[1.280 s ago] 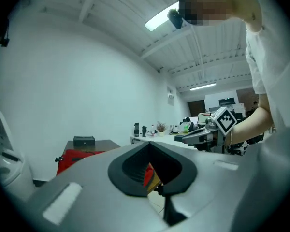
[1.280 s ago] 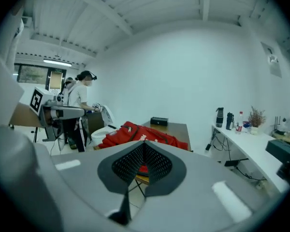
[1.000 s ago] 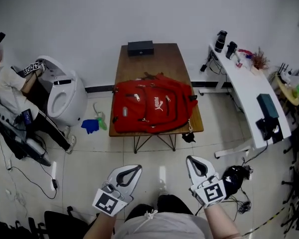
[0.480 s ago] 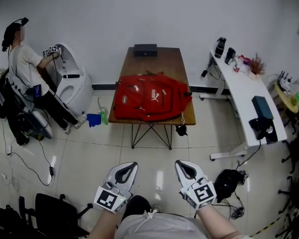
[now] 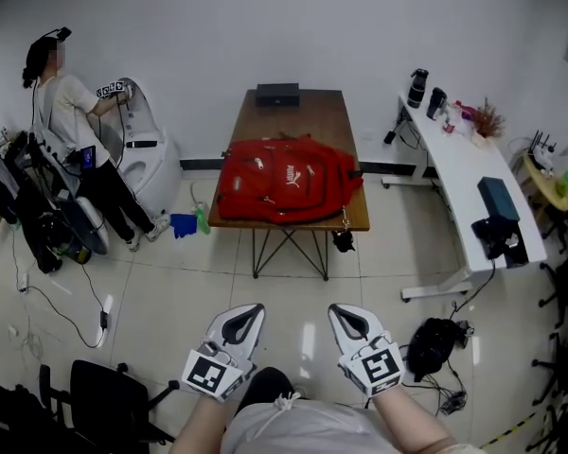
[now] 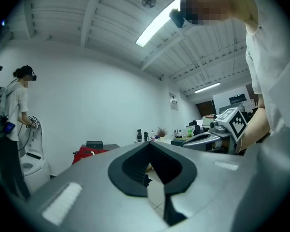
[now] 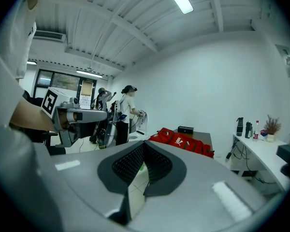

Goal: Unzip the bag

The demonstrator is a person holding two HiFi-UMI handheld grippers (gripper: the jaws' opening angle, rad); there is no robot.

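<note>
A red backpack (image 5: 286, 180) lies flat on a wooden table (image 5: 303, 121) across the room, well ahead of both grippers. My left gripper (image 5: 255, 308) and right gripper (image 5: 337, 308) hang side by side low in the head view, above the tiled floor and far short of the table. Both have their jaws together with nothing between them. In the left gripper view the backpack (image 6: 86, 153) shows small past the left gripper (image 6: 149, 144), with the right gripper (image 6: 213, 135) alongside. In the right gripper view the backpack (image 7: 182, 141) lies beyond the right gripper (image 7: 142, 143).
A black box (image 5: 277, 94) sits at the table's far end. A person (image 5: 71, 126) stands at a white machine (image 5: 144, 159) on the left. A white desk (image 5: 469, 173) with bottles runs along the right. A black bag (image 5: 430, 344) and a chair (image 5: 104, 395) stand on the floor nearby.
The view has drawn back: table and backpack look smaller and higher. The person on the left is now in full view, standing. Both grippers sit slightly closer together and stay shut.
</note>
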